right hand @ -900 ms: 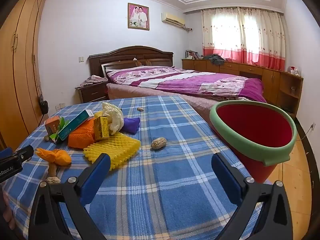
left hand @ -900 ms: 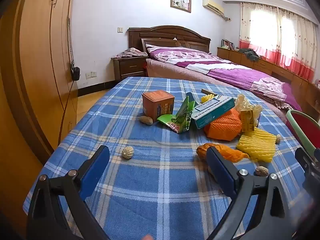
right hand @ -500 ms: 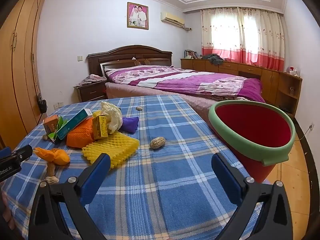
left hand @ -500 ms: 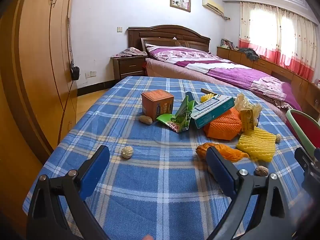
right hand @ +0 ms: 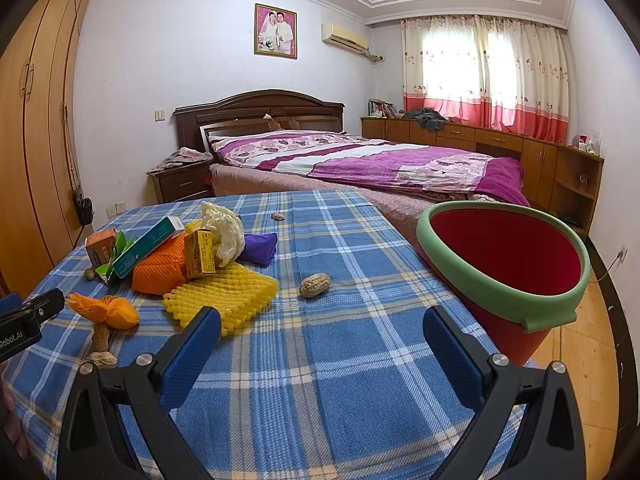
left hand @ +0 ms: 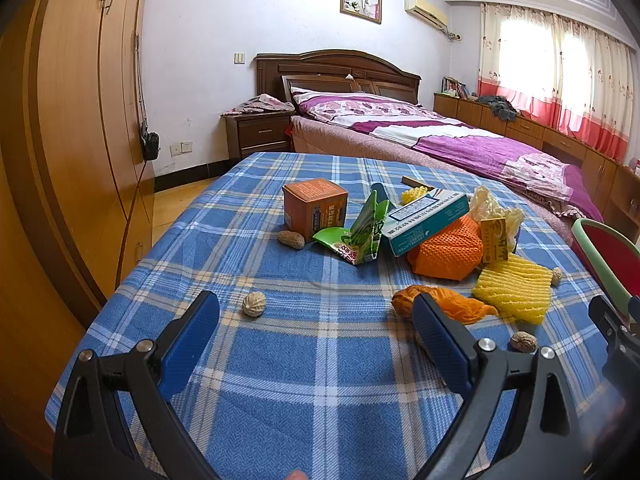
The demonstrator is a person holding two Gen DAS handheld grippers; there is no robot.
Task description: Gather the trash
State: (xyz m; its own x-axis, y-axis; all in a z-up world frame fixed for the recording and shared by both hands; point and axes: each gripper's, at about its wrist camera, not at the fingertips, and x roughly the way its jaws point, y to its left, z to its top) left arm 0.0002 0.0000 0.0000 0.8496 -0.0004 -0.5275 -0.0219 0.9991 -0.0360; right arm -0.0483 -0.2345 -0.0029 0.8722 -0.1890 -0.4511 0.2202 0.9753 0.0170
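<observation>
Trash lies on a blue plaid table [left hand: 320, 380]: an orange box [left hand: 314, 208], a green wrapper [left hand: 360, 236], a teal carton [left hand: 424, 220], orange foam net [left hand: 448, 252], yellow foam net [left hand: 512, 288], an orange wad [left hand: 452, 304], a walnut [left hand: 254, 304] and peanuts [left hand: 291, 239]. My left gripper [left hand: 316, 328] hangs open over the near table, nothing between its fingers. My right gripper [right hand: 322, 336] is open too, over bare cloth. A red bucket with a green rim [right hand: 504, 264] stands off the table's right edge. A peanut [right hand: 315, 285] lies ahead of the right gripper.
A wooden wardrobe [left hand: 68, 120] runs along the left. Behind the table are a bed with a purple cover [right hand: 360, 160], a nightstand [left hand: 260, 132] and low cabinets [right hand: 500, 148] under the curtained window. Wood floor [right hand: 592, 340] shows right of the bucket.
Both views have crept very slightly; the right view shifted a little so the trash sits marginally further left. Both grippers stay open and nothing was picked up.
</observation>
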